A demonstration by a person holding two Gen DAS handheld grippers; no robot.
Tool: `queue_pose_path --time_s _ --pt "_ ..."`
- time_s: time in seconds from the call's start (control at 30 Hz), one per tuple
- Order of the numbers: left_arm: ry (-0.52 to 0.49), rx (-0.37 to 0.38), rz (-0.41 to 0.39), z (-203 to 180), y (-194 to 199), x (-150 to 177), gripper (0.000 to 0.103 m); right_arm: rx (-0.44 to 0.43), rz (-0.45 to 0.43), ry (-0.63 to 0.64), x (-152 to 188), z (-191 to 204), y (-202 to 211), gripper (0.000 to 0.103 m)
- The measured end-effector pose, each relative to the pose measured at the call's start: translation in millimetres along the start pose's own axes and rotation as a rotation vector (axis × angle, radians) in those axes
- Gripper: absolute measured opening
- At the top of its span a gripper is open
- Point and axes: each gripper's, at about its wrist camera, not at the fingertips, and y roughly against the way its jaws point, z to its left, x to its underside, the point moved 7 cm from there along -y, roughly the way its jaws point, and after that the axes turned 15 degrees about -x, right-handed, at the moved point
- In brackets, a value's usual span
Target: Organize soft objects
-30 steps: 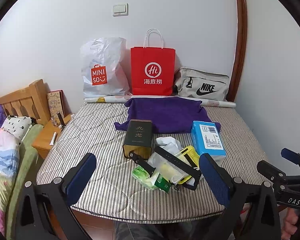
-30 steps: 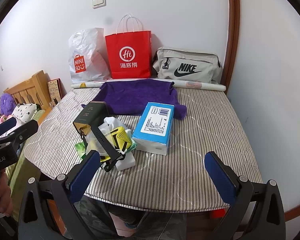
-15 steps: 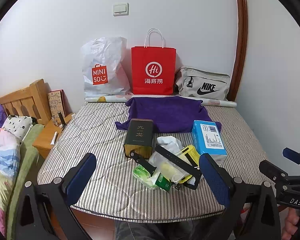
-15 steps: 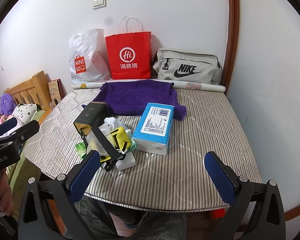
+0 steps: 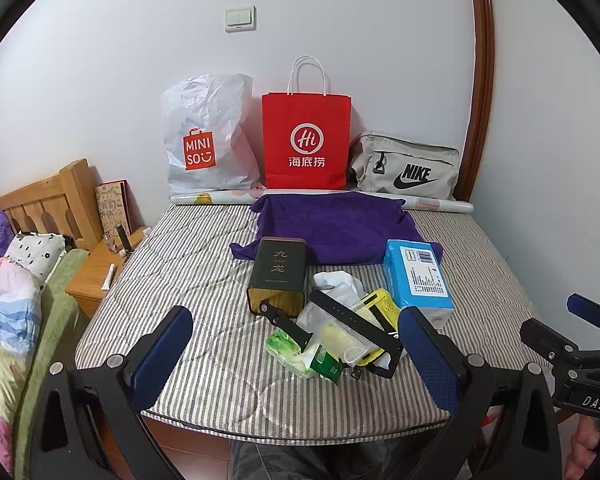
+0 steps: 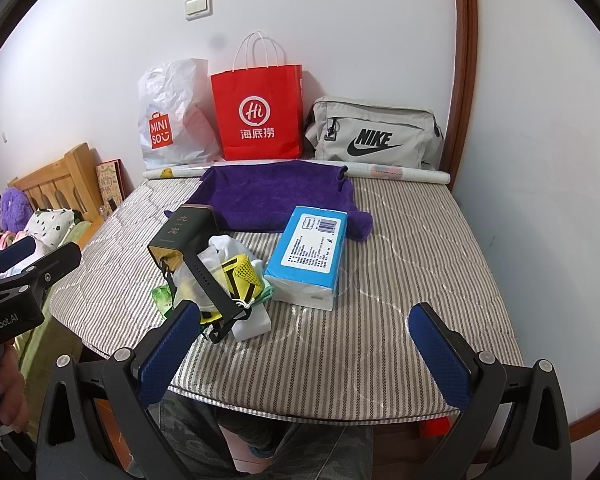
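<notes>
A purple towel (image 5: 336, 226) lies spread at the back of the striped mattress (image 5: 188, 280); it also shows in the right wrist view (image 6: 276, 196). A blue tissue pack (image 5: 418, 280) (image 6: 310, 250) lies in front of it. A heap holds a dark tin (image 5: 278, 274), a clear bag with yellow mesh (image 5: 352, 320), a black strap (image 5: 356, 320) and a green packet (image 5: 304, 354). My left gripper (image 5: 296, 354) is open and empty at the near edge. My right gripper (image 6: 306, 352) is open and empty, also at the near edge.
A white Miniso bag (image 5: 208, 140), a red paper bag (image 5: 306, 140) and a grey Nike bag (image 5: 408, 168) stand along the back wall behind a paper roll (image 5: 440, 204). A wooden nightstand (image 5: 96, 276) and bedding (image 5: 8, 300) lie left. A wall bounds the right.
Both views have shifted very slightly; the objects on the mattress have not moved and both grippers stay open.
</notes>
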Motion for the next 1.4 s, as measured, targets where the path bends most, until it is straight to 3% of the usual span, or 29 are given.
queue_pose_path --time_s 0.83,1.27,1.4 --pt "-0.009 0.009 0.007 -0.9 -1.1 0.9 0.103 -0.013 -0.009 0.009 1.5 -1.1 -0.6 0.103" --pt "-0.017 -0.02 0.146 1.8 -62.4 22.9 0.103 -0.044 0.037 0.02 16.0 -9.1 -41.6 0.102" --pt "-0.005 -0.05 0.198 12.1 -88.7 34.7 0.103 -0.067 0.067 0.038 21.0 -5.8 -61.7 0.096"
